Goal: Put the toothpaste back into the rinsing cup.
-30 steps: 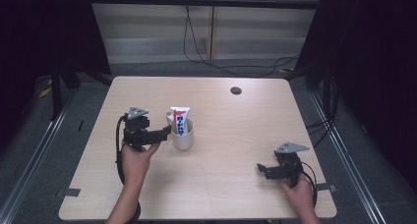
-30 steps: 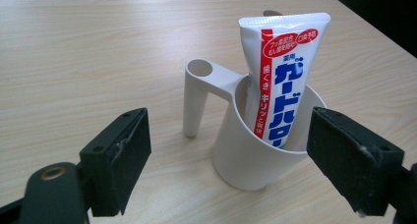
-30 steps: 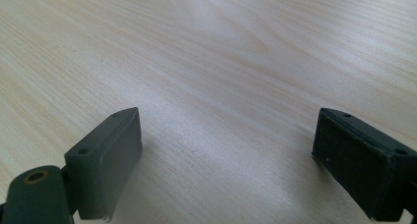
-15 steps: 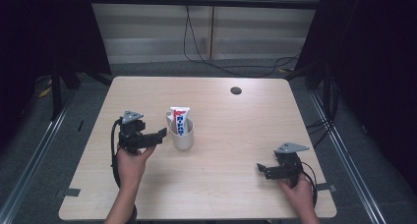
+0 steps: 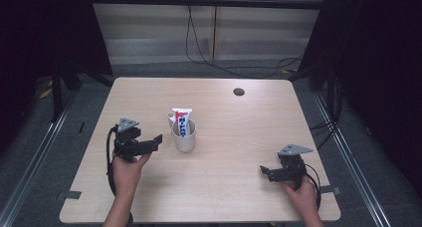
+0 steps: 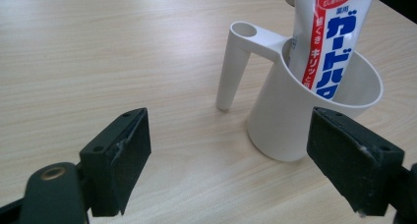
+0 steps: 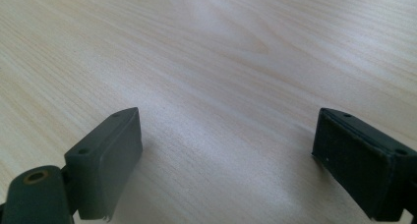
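White handled cup (image 5: pixel 184 136) holding an upright toothpaste tube (image 5: pixel 183 121), standing mid-table, is lying just ahead and right of the wide-open, empty left gripper (image 5: pixel 155 140), while the right gripper (image 5: pixel 264 170), likewise gaping and empty, is sitting well apart.

your left black two-jaw gripper (image 5: pixel 152 142) sits in your left hand (image 5: pixel 127 165), jaws spread wide and aimed to your right, forearm coming up from the bottom edge. your right black two-jaw gripper (image 5: pixel 265 171) rests low in your right hand (image 5: pixel 300 189), jaws wide apart, pointing left.
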